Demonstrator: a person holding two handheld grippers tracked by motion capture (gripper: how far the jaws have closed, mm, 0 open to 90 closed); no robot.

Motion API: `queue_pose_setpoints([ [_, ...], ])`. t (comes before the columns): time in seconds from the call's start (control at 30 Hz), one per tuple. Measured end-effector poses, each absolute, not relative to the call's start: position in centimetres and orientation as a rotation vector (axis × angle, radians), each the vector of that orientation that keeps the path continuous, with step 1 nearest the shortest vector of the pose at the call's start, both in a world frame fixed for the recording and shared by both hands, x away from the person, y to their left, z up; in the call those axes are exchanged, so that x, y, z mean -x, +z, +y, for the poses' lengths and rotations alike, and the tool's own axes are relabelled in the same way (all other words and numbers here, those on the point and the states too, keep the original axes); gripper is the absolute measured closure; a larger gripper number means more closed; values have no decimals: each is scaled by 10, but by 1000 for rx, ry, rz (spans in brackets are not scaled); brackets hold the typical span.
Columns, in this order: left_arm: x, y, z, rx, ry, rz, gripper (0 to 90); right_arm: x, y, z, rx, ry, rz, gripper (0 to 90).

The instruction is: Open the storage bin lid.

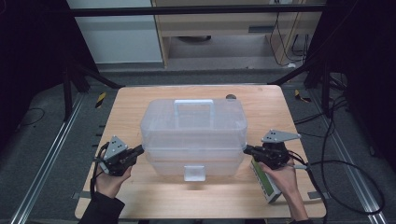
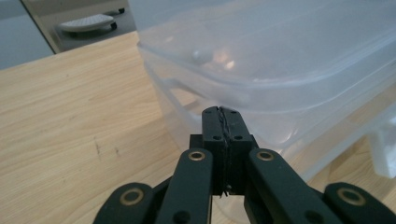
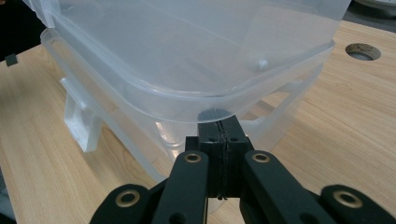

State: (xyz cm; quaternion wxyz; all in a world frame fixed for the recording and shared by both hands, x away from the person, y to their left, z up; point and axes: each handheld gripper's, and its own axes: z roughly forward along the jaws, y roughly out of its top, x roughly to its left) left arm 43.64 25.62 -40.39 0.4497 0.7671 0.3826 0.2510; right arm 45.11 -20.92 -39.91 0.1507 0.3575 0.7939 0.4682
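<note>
A clear plastic storage box (image 1: 194,135) with a lid and a top handle (image 1: 193,105) stands in the middle of the wooden table (image 1: 140,196). My left gripper (image 1: 140,150) is at its left side, jaws pressed together with nothing between them. In the left gripper view the gripper's tips (image 2: 223,112) sit just under the lid rim of the box (image 2: 280,70). My right gripper (image 1: 246,149) mirrors this at the right side, shut and empty. In the right gripper view its tips (image 3: 218,125) rest under the rim of the box (image 3: 187,56).
The box's white front latch (image 1: 194,172) hangs down toward me. A small green and white carton (image 1: 266,184) lies under the person's right hand near the table's front right. A round hole (image 1: 230,97) is in the table behind the box.
</note>
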Motion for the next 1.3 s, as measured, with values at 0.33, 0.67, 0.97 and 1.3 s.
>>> queue_pose_setpoints([
  [0.33, -436, -397, 253, -1879, 628, 934, 894, -451, -396, -212, -1033, 1378, 2243, 900],
  [0.67, -440, -393, 252, -1862, 648, 932, 894, -453, -388, -214, -1017, 1388, 2222, 900],
  [0.97, -445, -389, 247, -1860, 663, 919, 894, -456, -382, -214, -1013, 1387, 2212, 900],
  [1.3, -450, -383, 243, -1848, 680, 914, 895, -462, -376, -213, -1008, 1379, 2205, 900],
])
